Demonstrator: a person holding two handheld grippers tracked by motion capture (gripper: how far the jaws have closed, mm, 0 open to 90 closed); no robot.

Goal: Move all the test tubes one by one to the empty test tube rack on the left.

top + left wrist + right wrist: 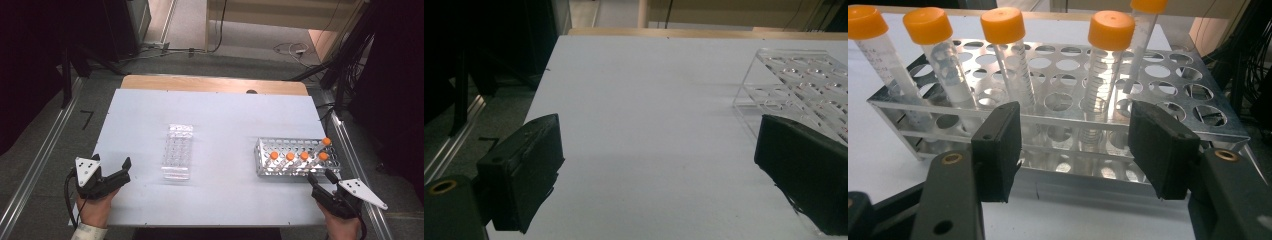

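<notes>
R gripper (321,176) open, empty, lower right, just before metal tube rack (265,167) w/ orange-capped tubes (290,156); L gripper (125,167) open, empty, lower left, nr clear acrylic rack (178,151).

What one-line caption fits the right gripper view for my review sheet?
Open right tongs face a metal rack holding five orange-capped tubes on the white table.

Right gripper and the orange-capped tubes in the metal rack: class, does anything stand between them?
Nothing visible does. The right gripper hangs open just short of the metal rack, with bare table between. The orange-capped tubes stand upright in the rack's near rows, and the rack's front rail crosses only their lower parts.
</notes>
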